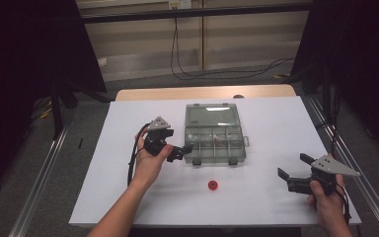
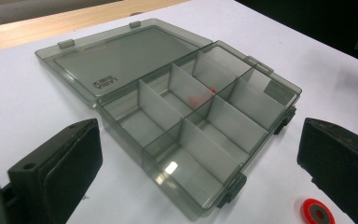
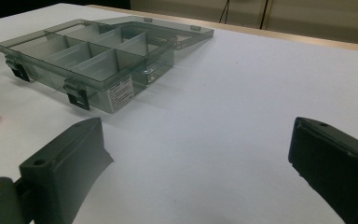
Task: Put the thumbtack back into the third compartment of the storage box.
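Your high view looks forward and down from above your side of the surface [image 1: 256,197], taking in all of it. Your left gripper view sits low and close to the open compartment box [image 2: 191,135], facing across its trays. Your right gripper view, lower and farther back, sees the same box [image 3: 98,56] from its latch side.

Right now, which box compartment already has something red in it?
A back-row middle compartment of the open organizer box, beside the lid hinge; the others look empty. The red ring lies outside.
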Available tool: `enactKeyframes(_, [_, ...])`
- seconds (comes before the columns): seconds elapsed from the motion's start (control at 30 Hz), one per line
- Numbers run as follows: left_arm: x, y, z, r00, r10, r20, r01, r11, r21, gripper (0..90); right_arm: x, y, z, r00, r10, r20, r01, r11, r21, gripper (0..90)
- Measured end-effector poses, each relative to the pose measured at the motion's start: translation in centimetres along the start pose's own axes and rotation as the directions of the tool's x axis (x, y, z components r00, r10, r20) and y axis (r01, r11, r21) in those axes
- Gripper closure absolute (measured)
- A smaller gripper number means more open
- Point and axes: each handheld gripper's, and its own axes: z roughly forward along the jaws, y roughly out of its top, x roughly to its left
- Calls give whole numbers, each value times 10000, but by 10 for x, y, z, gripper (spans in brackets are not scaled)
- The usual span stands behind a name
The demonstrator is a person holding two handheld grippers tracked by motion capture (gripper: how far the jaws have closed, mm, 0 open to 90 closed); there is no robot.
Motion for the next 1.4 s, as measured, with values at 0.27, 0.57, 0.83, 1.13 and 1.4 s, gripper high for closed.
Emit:
enactKeyframes(0.27, [3,-10,-16,9997,-61,-225,57,9998,-201,0,1,0,1,10000,-24,-10,24,10000,15,33])
enactKeyframes(0.57, [7,-23,-34,9979,-249,-603,212,9979,-612,0,2,0,1,10000,-33,-10,33,10000,32,33])
enactKeyframes(0.83, [10,-35,-48,9940,-450,-997,342,9937,-1069,0,3,0,2,10000,-34,-18,34,10000,39,33])
enactKeyframes(1.13, [9,-50,-63,9926,-431,-1134,252,9877,-1546,0,4,0,2,10000,-30,14,30,10000,37,32])
enactKeyframes(1.4, [12,-62,-78,9890,-572,-1367,289,9791,-2011,0,6,1,2,10000,-41,-49,41,10000,37,32])
